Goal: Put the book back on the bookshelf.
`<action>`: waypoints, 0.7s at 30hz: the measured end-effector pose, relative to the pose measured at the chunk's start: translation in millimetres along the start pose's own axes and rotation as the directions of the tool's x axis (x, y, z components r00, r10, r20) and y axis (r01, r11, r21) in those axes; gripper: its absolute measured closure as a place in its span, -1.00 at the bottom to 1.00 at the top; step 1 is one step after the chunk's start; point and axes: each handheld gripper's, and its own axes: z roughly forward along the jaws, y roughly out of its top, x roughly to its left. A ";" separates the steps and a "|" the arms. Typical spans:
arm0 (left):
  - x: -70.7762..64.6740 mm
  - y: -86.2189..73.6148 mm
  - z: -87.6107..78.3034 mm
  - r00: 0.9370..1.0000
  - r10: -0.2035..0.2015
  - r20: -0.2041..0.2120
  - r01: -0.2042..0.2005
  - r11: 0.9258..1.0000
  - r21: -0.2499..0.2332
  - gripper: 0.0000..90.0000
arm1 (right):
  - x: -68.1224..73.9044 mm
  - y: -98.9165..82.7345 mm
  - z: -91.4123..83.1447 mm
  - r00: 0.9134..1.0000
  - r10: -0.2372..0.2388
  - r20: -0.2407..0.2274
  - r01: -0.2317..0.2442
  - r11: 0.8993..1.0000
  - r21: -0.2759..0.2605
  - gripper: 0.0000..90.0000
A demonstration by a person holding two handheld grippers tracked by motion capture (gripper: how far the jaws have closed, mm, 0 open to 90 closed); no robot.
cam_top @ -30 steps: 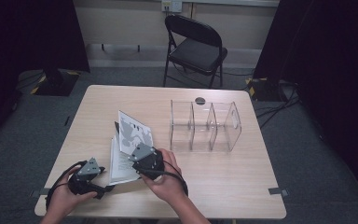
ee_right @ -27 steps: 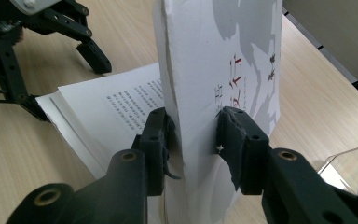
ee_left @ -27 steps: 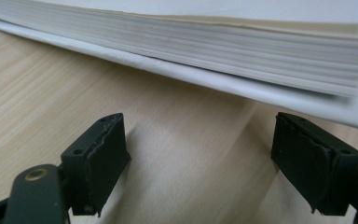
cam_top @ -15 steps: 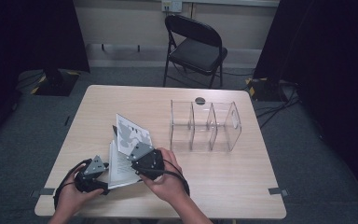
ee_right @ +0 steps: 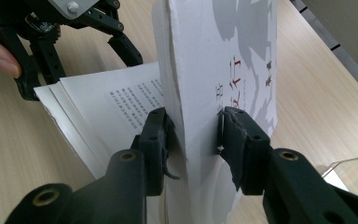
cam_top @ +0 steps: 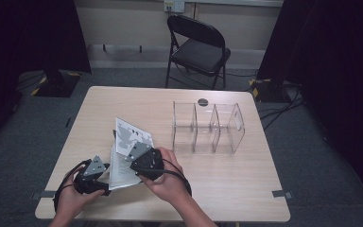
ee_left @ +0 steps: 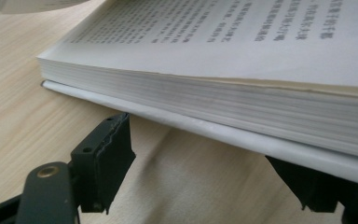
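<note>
At 12 o'clock from your grippers the raised book cover (cam_top: pixel 131 137) blocks the straight path. At 2 o'clock the clear organizer (cam_top: pixel 207 128) stands as a wall. Bare worktop (cam_top: pixel 123 101) lies open at 11 o'clock, and again at 3 o'clock.

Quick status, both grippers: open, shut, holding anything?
Left gripper: open, jaws either side of the lying book's page block and back cover, not seen pressing.
Right gripper: shut on the raised front cover.
</note>
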 end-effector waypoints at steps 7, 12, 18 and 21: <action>-0.5 4.0 -1.5 0.999 0.042 0.001 -0.042 0.999 -0.015 -0.58 | -1.6 2.2 -0.3 1.000 -0.012 0.000 0.012 1.000 0.002 0.37; -3.7 9.4 -4.5 0.995 0.096 -0.004 -0.096 0.995 -0.038 -0.49 | -2.1 2.9 -1.0 1.000 -0.026 -0.003 0.026 1.000 0.007 0.37; -9.0 21.3 -11.2 0.982 0.187 -0.038 -0.189 0.977 -0.099 -0.47 | -2.8 7.2 -1.3 0.999 -0.051 -0.015 0.051 0.998 0.025 0.36; -10.6 26.9 -10.9 0.973 0.227 -0.040 -0.230 0.967 -0.110 -0.51 | -3.4 9.8 -0.9 0.998 -0.065 -0.020 0.065 0.997 0.033 0.35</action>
